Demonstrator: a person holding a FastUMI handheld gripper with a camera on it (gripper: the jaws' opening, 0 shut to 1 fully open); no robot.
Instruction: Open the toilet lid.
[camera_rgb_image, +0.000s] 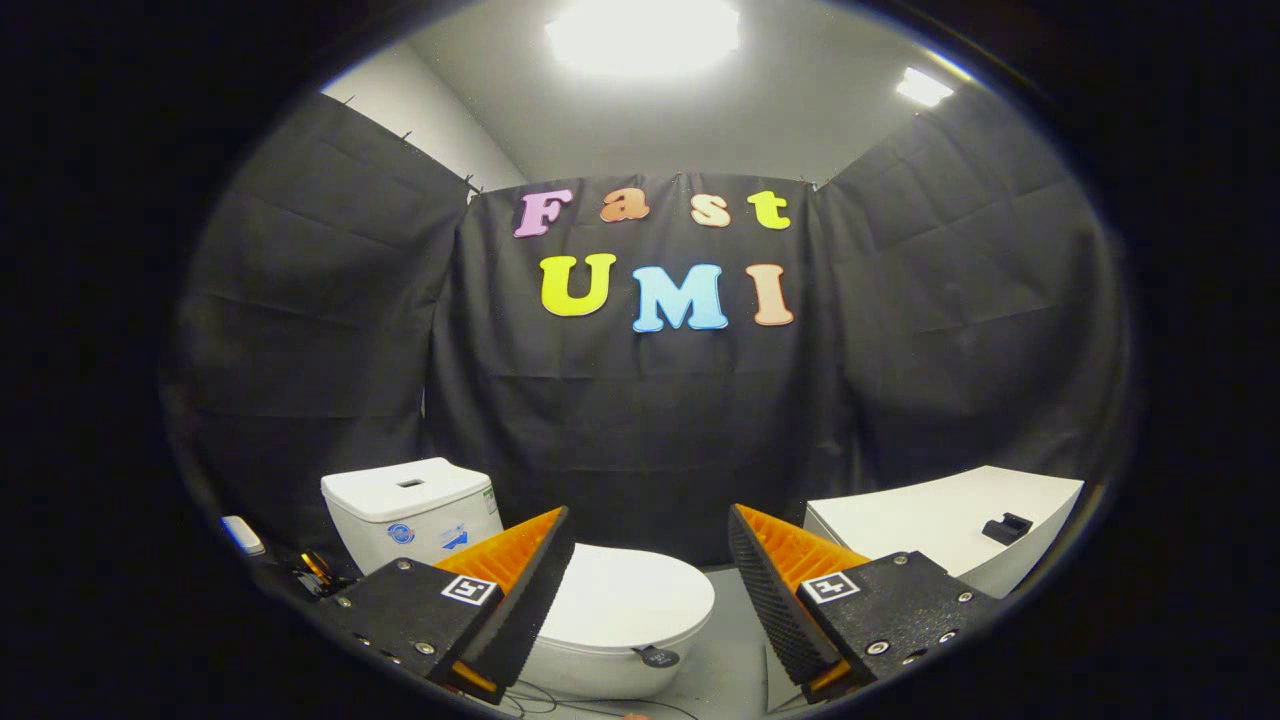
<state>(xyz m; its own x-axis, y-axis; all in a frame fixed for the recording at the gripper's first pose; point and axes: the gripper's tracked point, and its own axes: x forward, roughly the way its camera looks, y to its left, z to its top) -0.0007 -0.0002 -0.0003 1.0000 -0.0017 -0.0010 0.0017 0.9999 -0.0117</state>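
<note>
Gripper view looks down and forward onto a white toilet (610, 630) standing on a grey floor (730, 650) against the black cloth wall (640, 440) of the booth. The toilet lid (625, 600) lies flat and closed over the bowl, just ahead of the fingers and partly behind the left one, so that its near left part is hidden. A small dark round tag (655, 657) sits at the front rim of the toilet, below the lid's edge. Behind the lid, to the left, rises the white tank (410, 510) with a slot-like button recess in its top and stickers on its front face.

The gripper (650, 590) hangs above and in front of the toilet with its fingers (775, 590) spread wide apart — nothing is between them and neither touches the lid. Each finger carries a square marker on its block.

To the right of the toilet, beyond the right finger, stands a white cabinet or counter (940, 520) with a small black object (1005, 527) resting on its top. To the left of the tank, a small white device (243, 535) sits low by the cloth, with some dark clutter just beside it — too dim to make out. Thin cables (540, 703) lie on the floor at the toilet's foot. Two bright ceiling lights (640, 35) glow above the cloth.
</note>
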